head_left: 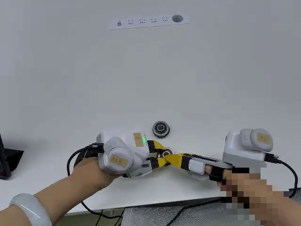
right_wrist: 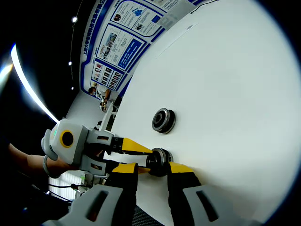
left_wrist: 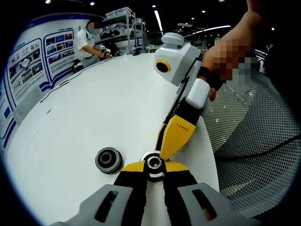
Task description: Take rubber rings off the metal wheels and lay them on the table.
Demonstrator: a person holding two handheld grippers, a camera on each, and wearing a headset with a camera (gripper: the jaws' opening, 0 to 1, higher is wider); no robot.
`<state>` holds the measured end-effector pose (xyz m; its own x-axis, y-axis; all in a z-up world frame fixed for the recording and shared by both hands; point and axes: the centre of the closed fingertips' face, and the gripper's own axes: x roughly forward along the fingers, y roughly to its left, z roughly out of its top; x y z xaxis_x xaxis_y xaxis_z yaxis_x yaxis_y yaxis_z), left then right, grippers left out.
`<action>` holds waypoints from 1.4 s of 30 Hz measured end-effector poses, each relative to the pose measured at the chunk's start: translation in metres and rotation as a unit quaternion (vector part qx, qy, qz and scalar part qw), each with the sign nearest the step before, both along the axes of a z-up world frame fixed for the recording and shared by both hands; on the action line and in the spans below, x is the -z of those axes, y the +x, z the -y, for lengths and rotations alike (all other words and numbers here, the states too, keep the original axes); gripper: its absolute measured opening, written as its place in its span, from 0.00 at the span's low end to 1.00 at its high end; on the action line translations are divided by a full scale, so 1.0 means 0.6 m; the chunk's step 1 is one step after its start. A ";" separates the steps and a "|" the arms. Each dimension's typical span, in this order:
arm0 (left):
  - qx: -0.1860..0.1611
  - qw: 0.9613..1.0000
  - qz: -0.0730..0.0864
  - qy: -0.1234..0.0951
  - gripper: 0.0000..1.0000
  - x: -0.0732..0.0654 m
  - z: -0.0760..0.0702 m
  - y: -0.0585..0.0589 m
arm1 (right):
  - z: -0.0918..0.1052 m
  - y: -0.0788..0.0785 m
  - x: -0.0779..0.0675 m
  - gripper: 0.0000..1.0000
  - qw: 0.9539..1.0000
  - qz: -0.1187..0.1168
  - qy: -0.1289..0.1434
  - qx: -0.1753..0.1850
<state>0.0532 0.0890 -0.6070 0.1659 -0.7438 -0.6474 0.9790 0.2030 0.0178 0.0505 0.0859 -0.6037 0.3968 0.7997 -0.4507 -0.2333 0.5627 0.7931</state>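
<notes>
Left gripper point(left_wrist: 153, 170): jaws closed on the wheel point(head_left: 165, 154), held low over the bench point(head_left: 211, 94) near its front edge. Right gripper point(right_wrist: 154, 168): jaws pinched onto the same wheel from the opposite side; whether they bear on rubber or metal is too small to tell. Second wheel point(head_left: 161, 128) lies just behind, toward the bench middle, with its dark ring point(left_wrist: 98, 161) on. Judgement: keep the left clamp firm, let the right catch only the rubber lip, and peel it off sideways rather than tugging the whole wheel.
</notes>
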 end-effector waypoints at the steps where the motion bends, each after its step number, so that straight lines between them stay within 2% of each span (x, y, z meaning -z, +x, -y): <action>1: 0.000 1.000 0.000 0.000 0.12 0.000 0.000 0.000 | 0.000 -0.001 -0.001 0.27 1.000 0.000 0.001 -0.001; 13: -0.001 1.000 0.000 -0.002 0.12 0.001 0.000 0.000 | 0.004 -0.002 -0.004 0.26 1.000 0.008 -0.004 -0.004; 26: -0.003 1.000 0.000 -0.003 0.12 0.000 0.000 0.000 | 0.009 -0.003 -0.006 0.21 1.000 0.015 -0.010 -0.007; 38: -0.005 1.000 -0.001 -0.004 0.12 0.000 -0.001 0.000 | 0.004 -0.004 -0.001 0.22 1.000 0.008 -0.005 -0.009; 42: -0.005 1.000 -0.001 -0.005 0.12 0.001 -0.001 0.000 | 0.009 -0.002 -0.003 0.19 1.000 0.011 -0.007 -0.007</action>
